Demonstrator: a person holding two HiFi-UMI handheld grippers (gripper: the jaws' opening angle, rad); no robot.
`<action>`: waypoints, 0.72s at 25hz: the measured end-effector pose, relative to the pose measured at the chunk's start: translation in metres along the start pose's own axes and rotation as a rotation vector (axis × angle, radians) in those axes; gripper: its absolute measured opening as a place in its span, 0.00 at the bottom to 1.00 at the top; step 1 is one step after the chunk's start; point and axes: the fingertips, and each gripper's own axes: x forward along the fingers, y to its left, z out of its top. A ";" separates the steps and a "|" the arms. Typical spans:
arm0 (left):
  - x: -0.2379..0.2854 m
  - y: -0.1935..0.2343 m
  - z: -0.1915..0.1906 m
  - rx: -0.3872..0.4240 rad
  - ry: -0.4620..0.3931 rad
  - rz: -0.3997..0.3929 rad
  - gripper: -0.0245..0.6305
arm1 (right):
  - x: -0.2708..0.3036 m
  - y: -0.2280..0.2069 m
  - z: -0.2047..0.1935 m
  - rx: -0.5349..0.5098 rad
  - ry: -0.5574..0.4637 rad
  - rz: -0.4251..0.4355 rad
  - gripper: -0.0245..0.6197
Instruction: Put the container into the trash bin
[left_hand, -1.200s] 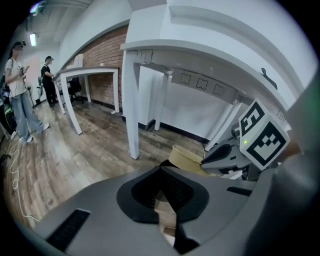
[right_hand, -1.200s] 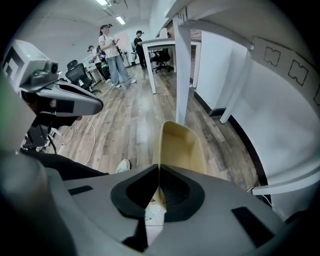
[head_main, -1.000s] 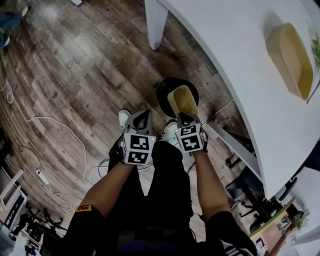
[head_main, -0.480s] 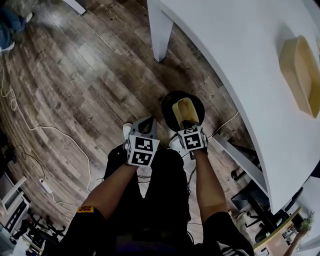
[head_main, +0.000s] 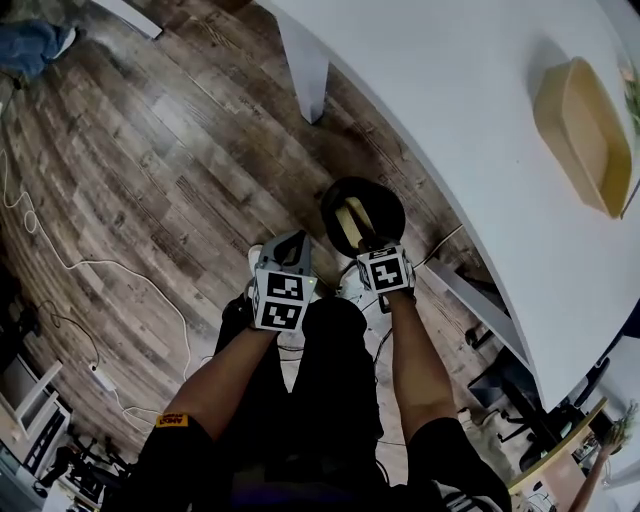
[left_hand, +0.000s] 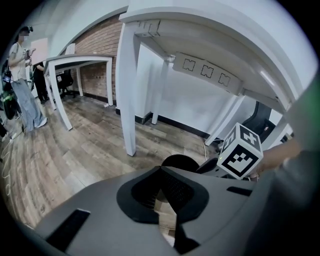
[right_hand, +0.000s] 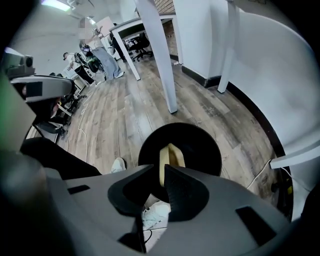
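My left tongs are closed tip to tip with nothing in them, and only floor shows through the slit below the tips. They hang just to the left of my right tongs. The right tongs are pinched on the near end of the tan oblong container. It stands on edge inside the mouth of the round black trash bin, directly under and ahead of these tongs.

My white shoe is planted just beside the bin on the wooden plank floor. A thin white cable snakes across the boards well off to the left. Beyond the bin stands a white table leg. The white table overhangs the bin's far right side. A second tan oblong container lies on that table, well apart from the bin. Farther off, a person stands by another white table.
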 end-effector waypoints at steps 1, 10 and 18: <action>-0.007 -0.002 0.003 -0.002 0.001 -0.001 0.05 | -0.009 0.003 0.002 0.004 -0.007 0.003 0.15; -0.103 -0.020 0.060 -0.020 -0.026 -0.003 0.05 | -0.132 0.041 0.036 0.014 -0.095 -0.007 0.13; -0.184 -0.031 0.121 -0.027 -0.092 0.004 0.05 | -0.244 0.071 0.068 0.020 -0.187 -0.002 0.11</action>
